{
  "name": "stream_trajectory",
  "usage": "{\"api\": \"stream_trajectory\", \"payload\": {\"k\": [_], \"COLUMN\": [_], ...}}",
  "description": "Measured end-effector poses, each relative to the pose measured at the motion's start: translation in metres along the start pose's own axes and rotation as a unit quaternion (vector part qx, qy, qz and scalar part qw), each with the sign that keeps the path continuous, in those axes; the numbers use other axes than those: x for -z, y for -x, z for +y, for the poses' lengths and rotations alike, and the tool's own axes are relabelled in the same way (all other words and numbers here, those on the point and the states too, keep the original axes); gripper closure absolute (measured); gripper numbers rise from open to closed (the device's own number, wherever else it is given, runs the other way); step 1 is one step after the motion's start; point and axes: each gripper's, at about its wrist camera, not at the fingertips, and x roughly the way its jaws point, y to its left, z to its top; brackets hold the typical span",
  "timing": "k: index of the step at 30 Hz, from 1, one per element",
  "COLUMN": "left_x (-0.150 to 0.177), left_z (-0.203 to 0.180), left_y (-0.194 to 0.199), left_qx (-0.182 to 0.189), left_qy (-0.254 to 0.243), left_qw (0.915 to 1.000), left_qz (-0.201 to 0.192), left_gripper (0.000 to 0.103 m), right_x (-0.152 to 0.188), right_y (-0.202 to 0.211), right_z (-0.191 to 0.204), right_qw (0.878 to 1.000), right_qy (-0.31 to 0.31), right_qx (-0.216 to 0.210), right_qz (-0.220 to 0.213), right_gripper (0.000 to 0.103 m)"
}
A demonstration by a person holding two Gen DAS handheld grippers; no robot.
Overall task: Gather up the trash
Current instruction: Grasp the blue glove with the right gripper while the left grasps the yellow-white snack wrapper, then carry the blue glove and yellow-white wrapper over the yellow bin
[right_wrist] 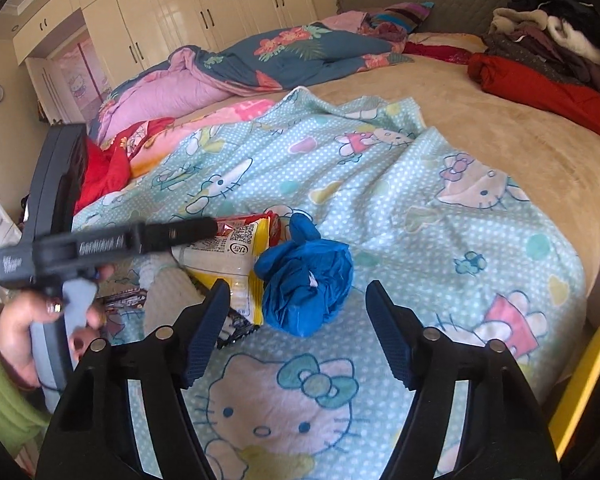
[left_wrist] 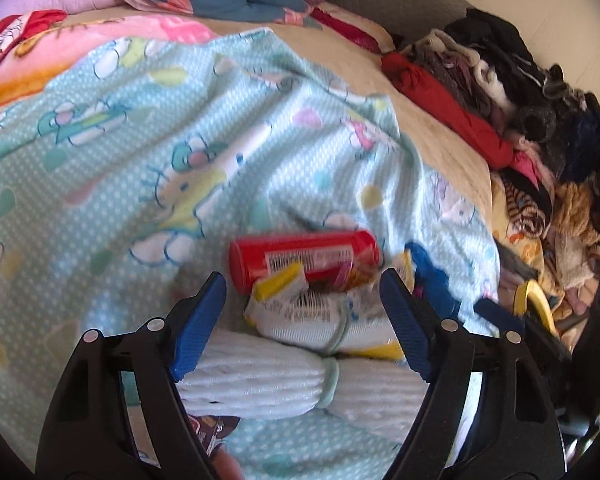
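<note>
1. Two hand-held tools close in on a small heap of trash lying on a mint cartoon-print blanket spread over a bed, near the bed's near edge.
2. The left tool hangs with its blue pads apart and empty, straddling a white-and-yellow snack wrapper with a red canister just beyond it.
3. The right tool also stands apart and holds nothing; a crumpled blue bag sits just ahead of the gap between its pads, touching the yellow wrapper's edge.
4. A dark foil wrapper peeks out beside the right tool's left pad, partly hidden.
5. In the right view a hand in a green sleeve grips the left tool's handle, index finger on the trigger, the tool angled down toward the heap.
6. Both tools point steeply downward at the blanket, side by side and close together.
7. To do this step well, each tool should likely settle over a single item before closing, so the soft blanket is not pinched with it.
8. The blue bag looks light and compressible; a grip across its bulk seems safest.
9. The canister may roll if nudged, so the wrapper is probably the easier pick for the left.
10. Folded clothes are piled along the bed's far right edge, well apart from the trash.
</note>
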Motion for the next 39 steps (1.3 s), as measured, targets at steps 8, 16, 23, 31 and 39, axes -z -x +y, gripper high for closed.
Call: {"api": "stream_trajectory", "payload": {"k": [8, 16, 23, 31, 39], "left_x": [0.012, 0.019, 0.02, 0.018, 0.011], "left_z": [0.009, 0.004, -0.002, -0.014, -0.032], "left_y": [0.003, 0.003, 0.007, 0.018, 0.04], "left_qx": [0.036, 0.047, 0.049, 0.044, 0.053], "left_qy": [0.022, 0.015, 0.009, -0.011, -0.023], "left_qw": [0.999, 0.9985, 0.9986, 0.999, 0.9978], "left_qz": [0.013, 0.023, 0.018, 0.002, -0.032], "left_gripper": [0.033, 0.036, 0.049, 0.061, 0.064], "right_x": [0.006, 0.005, 0.001, 0.0, 0.001], "right_y": [-0.015, 0.012, 0.028, 0.051, 0.068], "right_z": [-0.015, -0.029, -0.038, -0.041, -0.041], "right_qw": [0.998, 0.998, 0.997, 0.996, 0.995], "right_qy": [-0.04, -0.057, -0.076, -0.083, -0.087], "right_qx": [-0.024, -0.021, -0.022, -0.028, -0.031], "right_qz": [0.036, 0.005, -0.013, -0.031, -0.044], "right_gripper": [0.092, 0.098, 0.099, 0.099, 0.099]}}
